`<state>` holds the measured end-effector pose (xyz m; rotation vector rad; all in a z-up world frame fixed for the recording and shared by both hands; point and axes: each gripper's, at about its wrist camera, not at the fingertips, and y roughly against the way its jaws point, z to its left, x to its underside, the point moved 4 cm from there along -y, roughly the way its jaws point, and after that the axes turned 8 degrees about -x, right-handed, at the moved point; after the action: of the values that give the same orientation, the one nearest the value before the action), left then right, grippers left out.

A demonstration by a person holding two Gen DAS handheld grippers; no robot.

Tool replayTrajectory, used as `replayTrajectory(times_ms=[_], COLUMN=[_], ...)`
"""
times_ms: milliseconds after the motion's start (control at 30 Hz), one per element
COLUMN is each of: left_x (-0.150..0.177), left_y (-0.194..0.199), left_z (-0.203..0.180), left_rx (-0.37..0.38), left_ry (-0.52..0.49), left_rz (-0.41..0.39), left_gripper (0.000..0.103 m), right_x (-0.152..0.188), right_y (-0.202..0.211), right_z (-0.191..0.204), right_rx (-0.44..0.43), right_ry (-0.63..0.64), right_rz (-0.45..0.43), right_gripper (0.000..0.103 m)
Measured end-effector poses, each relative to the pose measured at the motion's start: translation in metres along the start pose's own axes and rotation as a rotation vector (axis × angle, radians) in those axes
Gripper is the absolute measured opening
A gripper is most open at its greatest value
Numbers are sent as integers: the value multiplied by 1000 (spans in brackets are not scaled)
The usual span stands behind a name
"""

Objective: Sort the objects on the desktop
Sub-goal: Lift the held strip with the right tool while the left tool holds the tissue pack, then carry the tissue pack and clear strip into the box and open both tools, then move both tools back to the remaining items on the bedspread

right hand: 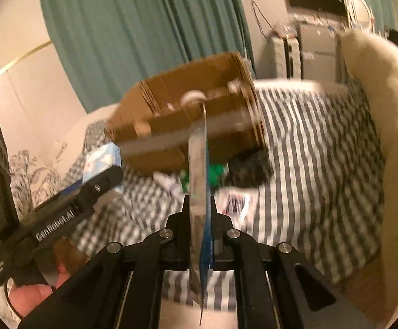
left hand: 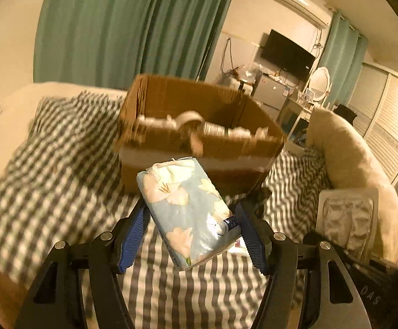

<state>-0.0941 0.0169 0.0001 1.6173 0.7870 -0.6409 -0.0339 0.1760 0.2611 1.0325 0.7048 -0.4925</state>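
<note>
The left hand-held gripper (left hand: 192, 229) is raised above the gingham-covered bed (left hand: 62, 170), its blue pads clamped on the sides of a floral tissue pack (left hand: 188, 213), which tilts up toward the open cardboard box (left hand: 199, 137) just ahead. The box stands on the bed and already holds a tape roll (left hand: 188, 119) and other small items (blurred, hard to name). The right hand-held gripper (right hand: 200, 205) is closed tight on a thin flat package (right hand: 199, 192) held edge-on, pointing at the same box. A blister pack (left hand: 346, 219) lies right of the left one.
</note>
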Motion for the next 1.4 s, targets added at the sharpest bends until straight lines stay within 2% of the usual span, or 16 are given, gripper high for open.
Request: replayTrajectory(times_ms=[200, 300, 467, 633, 700, 733, 767, 800, 867, 1000, 1133, 1200, 1267, 1400], left_x=[-63, -90, -118, -131, -133, -136, -138, -141, -143, -142, -136, -127, -115, -74], left_y=[-9, -25, -54, -88, -101, -106, -109, -110, -107, -93, -57, -34, -16, 13], left_z=[-5, -4, 0, 2, 7, 11, 17, 25, 38, 51, 45, 39, 29, -1], left_rx=[13, 9, -11, -22, -40, -63, -88, -109, -111, -124, -107, -112, -81, -38], left_ry=[-18, -17, -29, -58, -62, -55, -41, -15, 29, 78, 72, 46, 11, -117], left_rz=[-61, -76, -97, -93, -77, -71, -67, -64, -70, -68, -116, -154, -179, -217], left_gripper=[67, 67, 67, 68, 72, 80, 94, 100, 103, 103, 103, 103, 103, 103], right_x=[-76, -107, -138, -148, -151, -153, -156, -158, -161, -161, -148, -132, -112, -74], right_y=[-9, -29, -73, -114, -127, -129, -128, -124, -111, -76, -37, -14, 6, 23], right_z=[12, 20, 20, 9, 2, -2, -7, -10, -13, -17, -4, 2, 4, -5], right_rx=[-26, -36, -41, -29, -6, 41, 92, 89, 55, 108, 136, 154, 149, 136], right_ry=[91, 134, 124, 92, 71, 67, 66, 65, 46, 62, 144, 189, 208, 176], right_rz=[-84, -103, -87, -40, -4, 0, -11, -32, -83, -157, -215, -241, -258, -248], right_gripper=[8, 8, 8, 9, 37, 46, 61, 71, 78, 79, 83, 85, 90, 94])
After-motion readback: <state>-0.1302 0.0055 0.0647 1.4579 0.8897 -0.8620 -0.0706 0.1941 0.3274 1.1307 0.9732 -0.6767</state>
